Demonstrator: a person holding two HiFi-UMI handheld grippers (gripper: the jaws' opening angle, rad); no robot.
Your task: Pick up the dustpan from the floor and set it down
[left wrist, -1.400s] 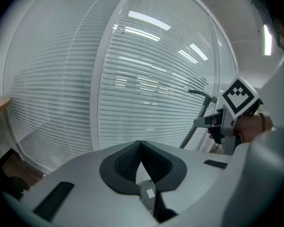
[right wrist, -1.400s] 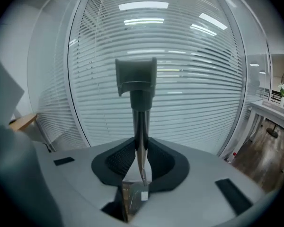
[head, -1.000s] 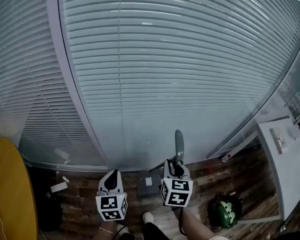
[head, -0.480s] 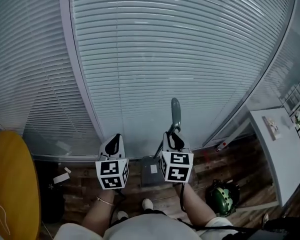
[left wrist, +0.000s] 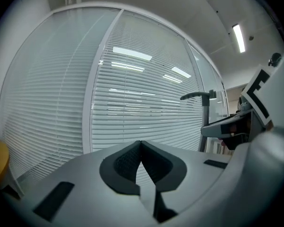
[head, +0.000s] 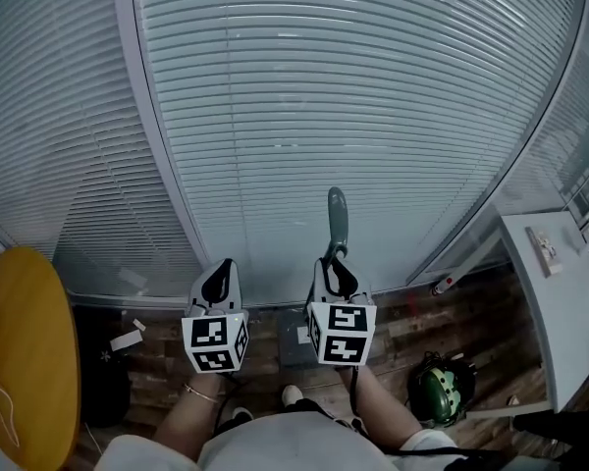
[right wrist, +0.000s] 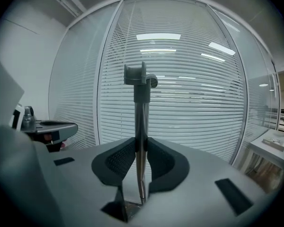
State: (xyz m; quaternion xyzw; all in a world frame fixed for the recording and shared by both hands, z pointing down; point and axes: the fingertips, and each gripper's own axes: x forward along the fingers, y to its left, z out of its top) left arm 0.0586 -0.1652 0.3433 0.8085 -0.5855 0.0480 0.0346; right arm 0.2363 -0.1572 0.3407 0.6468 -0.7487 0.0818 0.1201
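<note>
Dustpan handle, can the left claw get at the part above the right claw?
Probably yes: the empty left claw sits beside the right claw, nothing between it and the dustpan handle, though its shut jaws must open first.

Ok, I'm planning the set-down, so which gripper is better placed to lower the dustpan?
Right. The right gripper has its fingers clamped on the dustpan handle, which stands upright between them. The left gripper is shut on nothing, alongside.

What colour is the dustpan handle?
The handle is shiny grey, darker at its top end; the right gripper view shows it best.
</note>
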